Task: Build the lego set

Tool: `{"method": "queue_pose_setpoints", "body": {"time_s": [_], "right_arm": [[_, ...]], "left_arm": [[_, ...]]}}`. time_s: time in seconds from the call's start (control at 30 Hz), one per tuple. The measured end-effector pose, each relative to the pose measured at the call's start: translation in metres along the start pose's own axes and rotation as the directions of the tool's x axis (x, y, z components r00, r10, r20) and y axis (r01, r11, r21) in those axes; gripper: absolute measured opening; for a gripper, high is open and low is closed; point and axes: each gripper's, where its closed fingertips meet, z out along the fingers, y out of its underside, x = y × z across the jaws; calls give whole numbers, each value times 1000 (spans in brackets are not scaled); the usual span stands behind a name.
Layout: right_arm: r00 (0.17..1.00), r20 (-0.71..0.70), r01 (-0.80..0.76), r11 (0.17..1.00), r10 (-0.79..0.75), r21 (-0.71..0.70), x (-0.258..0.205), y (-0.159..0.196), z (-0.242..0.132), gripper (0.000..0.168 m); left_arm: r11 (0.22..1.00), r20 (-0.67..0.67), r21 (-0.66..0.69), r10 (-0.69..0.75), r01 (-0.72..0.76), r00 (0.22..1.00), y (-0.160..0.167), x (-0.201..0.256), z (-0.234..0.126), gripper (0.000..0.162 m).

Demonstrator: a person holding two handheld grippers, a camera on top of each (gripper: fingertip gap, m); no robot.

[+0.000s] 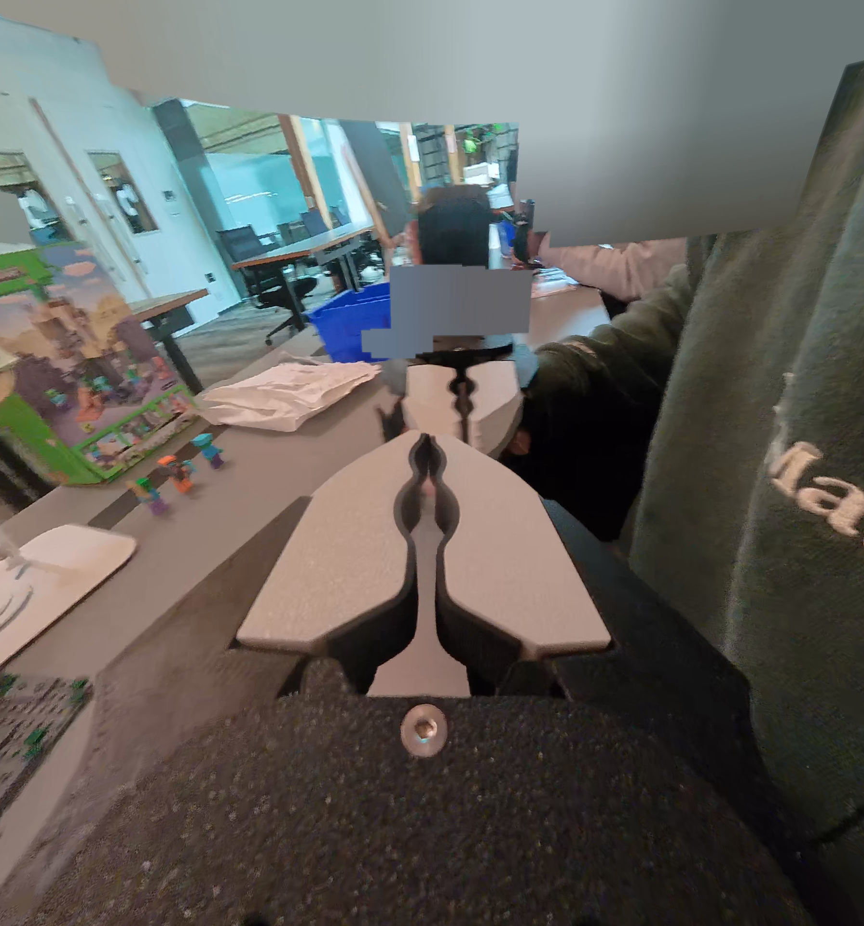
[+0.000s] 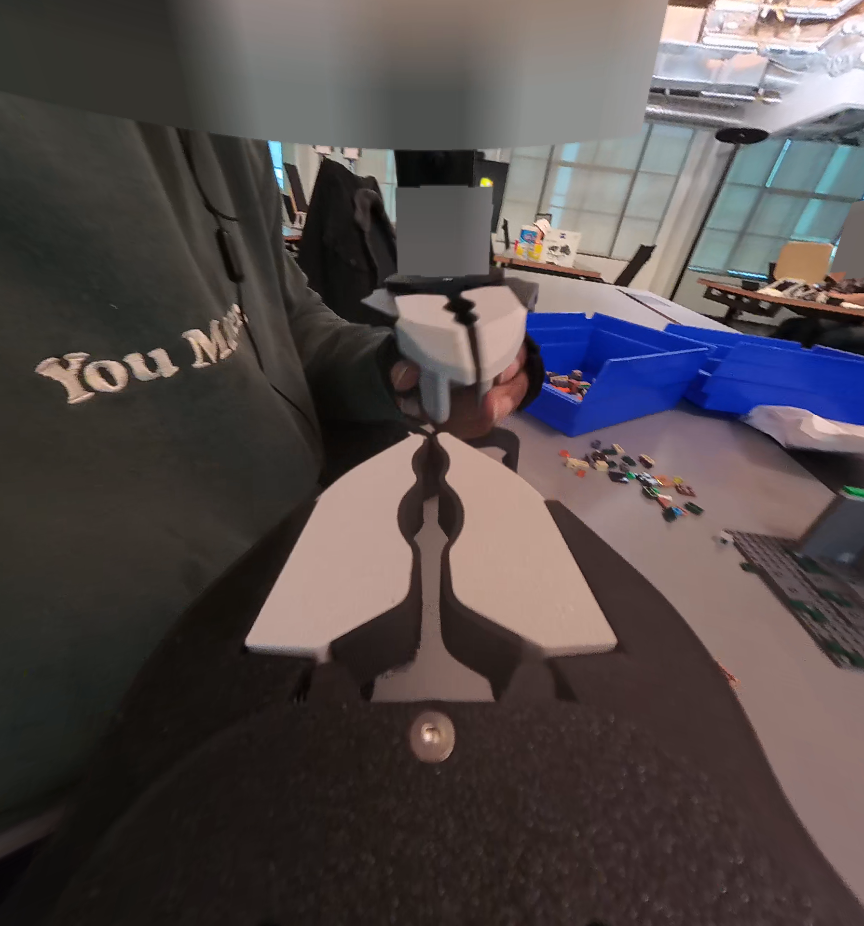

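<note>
My left gripper [image 1: 427,442] is shut and held up off the grey table [image 1: 279,481]. A small pinkish thing shows in the gap between its fingers; I cannot tell what it is. My right gripper [image 2: 432,441] is also shut. The two point at each other, tips almost touching: the right one shows in the left wrist view [image 1: 462,396], the left one in the right wrist view [image 2: 457,330], held by a hand. Something thin and dark sits at the meeting tips. Loose bricks [image 2: 630,481] lie on the table. A grey studded baseplate [image 2: 820,601] carries a grey block with a green top [image 2: 856,526].
Three minifigures [image 1: 179,471] stand by the set's box [image 1: 69,361]. Blue bins [image 2: 620,371], one with bricks in it, stand behind. A white paper bag [image 1: 289,391] and a white lamp base [image 1: 54,566] lie on the table. A person's dark green sweatshirt [image 2: 119,451] is close.
</note>
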Motion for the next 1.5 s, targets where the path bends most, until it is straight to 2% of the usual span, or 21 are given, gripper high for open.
{"method": "queue_pose_setpoints", "body": {"time_s": [0.23,0.27,0.33,0.47,0.63,0.8,0.9,1.0,1.1,1.17,1.23,1.3,1.37,1.4,1.5], "right_arm": [[998,-61,-9,996,3,-88,12,13,-2,4],[998,-64,-6,993,-2,-117,13,17,-2,4],[998,-68,-7,984,-6,-179,14,26,-3,5],[995,-97,-54,960,28,-274,21,44,-7,8],[994,-96,-93,922,61,-375,24,62,-8,12],[998,-40,-65,882,52,-467,14,81,2,12],[997,-35,-77,885,68,-459,12,84,5,12],[996,-39,-85,889,76,-450,11,84,3,11],[995,-53,-96,892,81,-443,12,85,0,10],[994,-78,-105,890,78,-445,18,86,-2,9],[989,-129,-126,883,75,-451,28,89,-7,9],[979,-189,-151,880,71,-449,40,91,-12,9],[972,-233,-141,886,39,-441,50,90,-16,13],[971,-240,-113,892,5,-438,52,88,-17,15],[962,-235,15,884,-141,-467,55,86,-15,19]], "left_arm": [[997,207,-42,-57,67,977,11,-61,-43,0],[995,221,-62,-60,75,973,16,-66,-47,4],[985,246,-133,-77,113,966,33,-75,-54,15],[946,315,-287,-54,149,948,73,-92,-68,22],[862,366,-455,-47,223,929,125,-110,-81,29],[776,397,-564,-43,281,917,163,-135,-84,28],[720,391,-636,-11,279,920,182,-149,-82,29],[694,396,-651,-35,308,917,190,-158,-76,28],[664,398,-656,-100,359,912,193,-159,-70,12],[657,381,-654,-144,376,913,192,-155,-65,12],[657,325,-609,-304,444,896,183,-139,-51,11],[642,208,-558,-505,526,838,166,-115,-35,11],[602,82,-527,-666,600,741,147,-91,-20,11],[584,35,-534,-707,611,706,140,-81,-15,11],[589,-83,-573,-733,570,675,127,-56,0,11]]}}
